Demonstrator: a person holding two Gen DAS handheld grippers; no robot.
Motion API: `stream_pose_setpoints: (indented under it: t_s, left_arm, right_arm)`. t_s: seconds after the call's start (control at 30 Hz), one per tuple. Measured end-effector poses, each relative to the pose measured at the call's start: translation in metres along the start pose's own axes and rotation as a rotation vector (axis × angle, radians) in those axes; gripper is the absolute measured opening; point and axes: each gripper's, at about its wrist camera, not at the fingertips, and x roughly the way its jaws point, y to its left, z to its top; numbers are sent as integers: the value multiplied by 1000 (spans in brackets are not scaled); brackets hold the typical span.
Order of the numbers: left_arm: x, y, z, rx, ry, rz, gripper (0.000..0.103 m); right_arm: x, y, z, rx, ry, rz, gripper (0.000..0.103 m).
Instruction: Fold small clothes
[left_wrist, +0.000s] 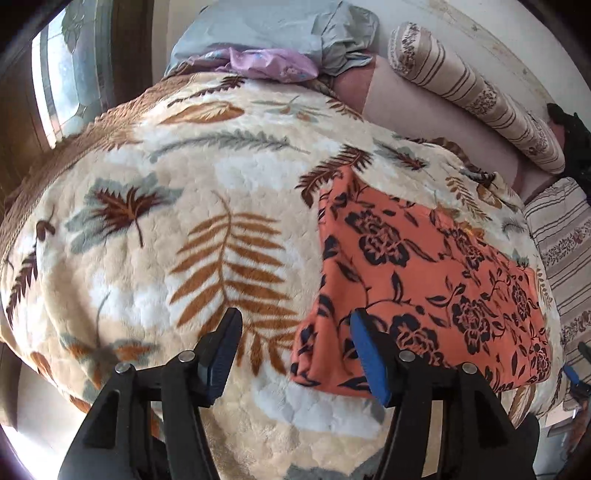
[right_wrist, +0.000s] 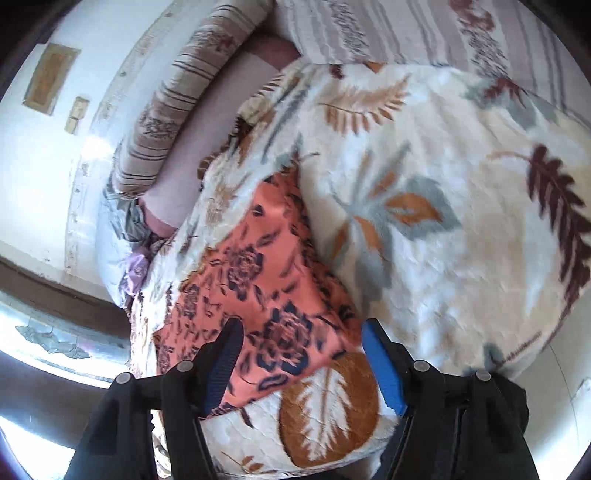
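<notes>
An orange cloth with dark blue flowers (left_wrist: 424, 280) lies flat and folded on a cream blanket with leaf prints (left_wrist: 184, 221). My left gripper (left_wrist: 295, 354) is open and empty, hovering above the cloth's near left corner. In the right wrist view the same cloth (right_wrist: 251, 288) lies on the blanket (right_wrist: 443, 221). My right gripper (right_wrist: 301, 363) is open and empty above the cloth's near corner. The right gripper's blue tip shows at the right edge of the left wrist view (left_wrist: 574, 376).
Striped bolster pillows (left_wrist: 472, 92) lie along the wall at the back. A grey-blue pillow (left_wrist: 273, 29) and a lilac cloth (left_wrist: 269, 62) sit at the far end. A striped sheet (left_wrist: 565, 251) lies right of the blanket. A window (left_wrist: 62, 74) is at the left.
</notes>
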Motion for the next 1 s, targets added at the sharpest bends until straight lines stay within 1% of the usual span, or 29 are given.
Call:
stream_pose_setpoints:
  t_s: [0.07, 0.1, 0.13, 0.17, 0.2, 0.23, 0.27, 0.3, 0.33, 0.37, 0.4, 0.47, 0.53, 0.57, 0.6, 0.67, 0.73, 0.77, 0.8, 0.83, 0.87, 0.9, 0.93, 0.97, 1.0]
  left_arm:
    - [3, -14, 8, 39, -7, -21, 63]
    - [5, -23, 11, 57, -1, -32, 64]
    - [8, -32, 12, 75, 4, -46, 64]
    - [10, -40, 13, 89, 8, -58, 65]
    - [16, -48, 12, 106, 16, -68, 66]
    - [25, -58, 12, 125, 30, -81, 68]
    - [34, -65, 10, 146, 52, -98, 72]
    - [45, -71, 6, 170, 83, -96, 72]
    - [57, -74, 2, 190, 122, -64, 72]
    - [69, -76, -2, 207, 155, -31, 72]
    - [74, -76, -6, 225, 158, -22, 72]
    - [72, -78, -10, 251, 123, -17, 73]
    - [73, -79, -10, 257, 122, -17, 74]
    - [73, -78, -10, 256, 122, -20, 75]
    - [73, -77, -9, 254, 124, -24, 75]
    - [74, -76, -9, 247, 122, -30, 76]
    - [74, -76, -10, 249, 114, -31, 78]
    - [75, -77, -10, 254, 113, -27, 80]
    - [76, -79, -10, 257, 114, -24, 80]
    - [76, -79, -9, 256, 118, -21, 80]
    - [75, -80, -8, 253, 127, -17, 80]
    - [73, -81, -6, 249, 138, -11, 80]
    - [69, -80, -5, 241, 141, -7, 80]
    - [63, -78, -5, 229, 128, -3, 80]
    - [56, -76, -5, 217, 111, 0, 80]
  right_arm:
    - [22, 28, 14, -41, 68, 91, 72]
    - [39, 40, 17, -46, 118, 141, 76]
    - [58, 50, 21, -50, 159, 178, 77]
    - [76, 56, 20, -53, 196, 196, 77]
    - [98, 58, 20, -43, 252, 215, 77]
    - [123, 54, 21, -12, 316, 242, 77]
    - [142, 47, 20, 25, 354, 236, 77]
    - [155, 38, 26, 44, 352, 171, 77]
    - [162, 28, 33, 51, 327, 129, 74]
    - [162, 21, 46, 76, 290, 148, 74]
    - [160, 16, 60, 102, 243, 148, 74]
    - [157, 10, 89, 121, 169, 112, 75]
    - [165, 1, 113, 130, 158, 53, 76]
    - [170, -1, 120, 142, 164, 38, 76]
    - [170, 1, 124, 144, 157, 42, 76]
    - [164, 19, 124, 83, 126, 83, 77]
    - [169, 34, 117, 32, 149, 150, 77]
    - [175, 36, 115, 11, 166, 144, 77]
    - [184, 32, 113, -6, 174, 82, 77]
    - [193, 23, 113, -4, 183, 3, 77]
    - [192, 15, 112, 34, 169, -3, 73]
    - [183, 15, 110, 67, 140, 18, 71]
    - [170, 20, 106, 56, 116, 14, 72]
    - [156, 30, 101, 16, 89, 15, 73]
    - [140, 40, 91, -20, 65, 35, 73]
